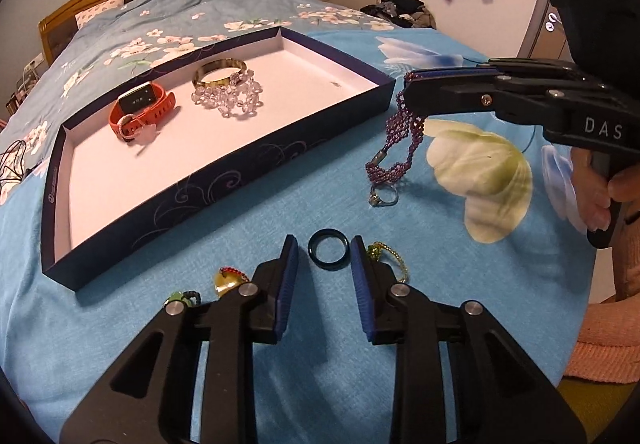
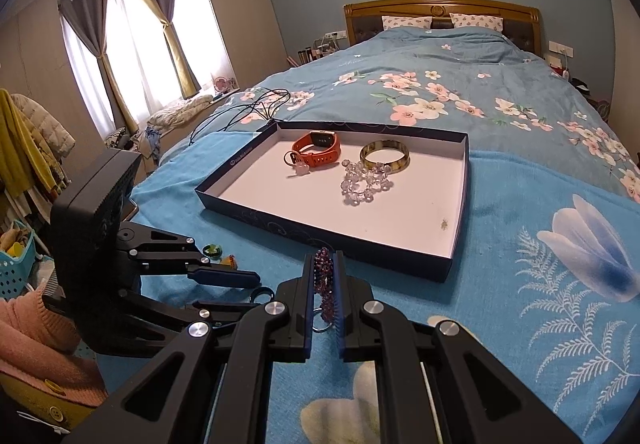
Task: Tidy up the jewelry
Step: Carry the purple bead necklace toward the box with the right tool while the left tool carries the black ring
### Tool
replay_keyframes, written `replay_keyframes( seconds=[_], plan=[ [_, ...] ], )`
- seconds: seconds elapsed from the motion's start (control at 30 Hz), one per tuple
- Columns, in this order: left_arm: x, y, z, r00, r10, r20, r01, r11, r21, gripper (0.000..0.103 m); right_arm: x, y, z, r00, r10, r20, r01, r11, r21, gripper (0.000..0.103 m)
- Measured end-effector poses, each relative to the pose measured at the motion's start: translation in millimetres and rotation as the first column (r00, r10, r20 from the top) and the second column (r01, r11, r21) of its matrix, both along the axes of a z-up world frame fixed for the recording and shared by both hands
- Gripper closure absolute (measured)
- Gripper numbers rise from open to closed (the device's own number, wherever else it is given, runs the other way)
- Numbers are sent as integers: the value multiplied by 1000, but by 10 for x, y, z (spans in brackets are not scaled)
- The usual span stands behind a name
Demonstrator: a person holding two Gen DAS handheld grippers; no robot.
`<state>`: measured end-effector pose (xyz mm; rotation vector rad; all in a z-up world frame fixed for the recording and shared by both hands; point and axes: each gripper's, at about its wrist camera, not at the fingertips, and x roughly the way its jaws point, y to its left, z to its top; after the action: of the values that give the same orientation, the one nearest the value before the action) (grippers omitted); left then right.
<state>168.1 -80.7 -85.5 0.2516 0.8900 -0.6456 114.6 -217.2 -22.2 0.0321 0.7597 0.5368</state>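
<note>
A dark blue tray lies on the blue bedspread. It holds an orange watch, a gold bangle and a clear bead bracelet. My right gripper is shut on a purple bead bracelet, which hangs near the tray's corner above a silver ring. My left gripper is open, low over the cloth, with a dark ring just beyond its fingertips.
Small pieces lie by the left gripper: a gold and green chain, a gold and red piece and a green one. A black cable lies on the bed beyond the tray. A blue basket stands at the left.
</note>
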Motion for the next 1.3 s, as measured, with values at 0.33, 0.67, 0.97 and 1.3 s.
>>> replay_keyframes(
  seconds=[0.33, 0.67, 0.97, 1.3],
  plan=[
    [-2, 56, 39, 1000, 20, 1, -20, 999, -36, 81, 24, 16, 70, 1000, 6, 20, -6, 1000, 10, 96],
    [5, 281, 353, 994, 88, 66, -81, 991, -104, 81, 35, 63, 170, 999, 19, 47, -20, 1000, 20, 96],
    [85, 438, 529, 985, 138, 103, -125, 984, -128, 81, 79, 119, 261, 997, 31, 70, -33, 999, 34, 96],
    [154, 506, 602, 978, 166, 123, -150, 980, -130, 81, 173, 223, 326, 995, 49, 84, -52, 998, 29, 96]
  ],
)
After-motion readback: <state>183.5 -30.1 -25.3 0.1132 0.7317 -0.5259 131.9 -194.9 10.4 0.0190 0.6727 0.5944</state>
